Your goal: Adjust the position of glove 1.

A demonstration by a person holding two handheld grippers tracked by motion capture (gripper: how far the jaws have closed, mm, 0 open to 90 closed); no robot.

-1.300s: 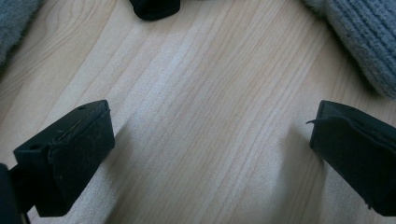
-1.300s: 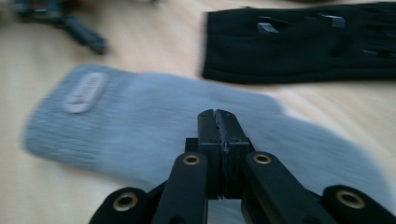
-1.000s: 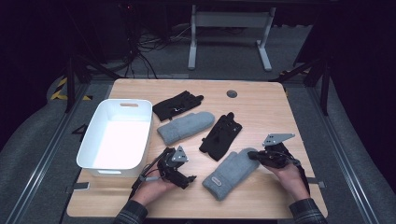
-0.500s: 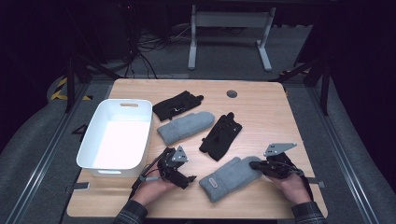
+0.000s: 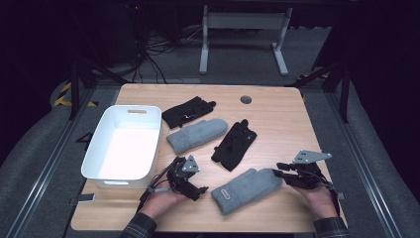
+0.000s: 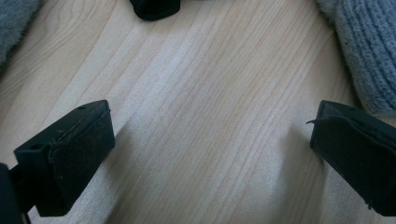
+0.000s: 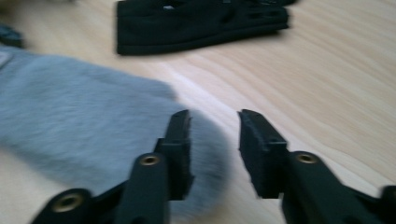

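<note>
A grey mitten (image 5: 245,189) lies near the table's front edge, its label end toward the left. My right gripper (image 5: 278,172) is at its rounded tip. In the right gripper view the gripper (image 7: 215,126) stands open: the left jaw rests over the mitten's fuzzy tip (image 7: 93,135) and the right jaw over bare wood. My left gripper (image 5: 197,181) sits left of this mitten, and it (image 6: 210,154) is wide open over bare wood. A second grey mitten (image 5: 198,135) lies mid-table between two black gloves (image 5: 188,111) (image 5: 235,144).
A white bin (image 5: 148,144) stands at the table's left side, beside my left hand. A dark round grommet (image 5: 246,99) is set in the far part of the tabletop. Bare wood stretches along the right side (image 5: 297,129).
The right gripper drew the front mitten's tip toward the front right, swinging the mitten flatter across the table. The left gripper has stayed put.
</note>
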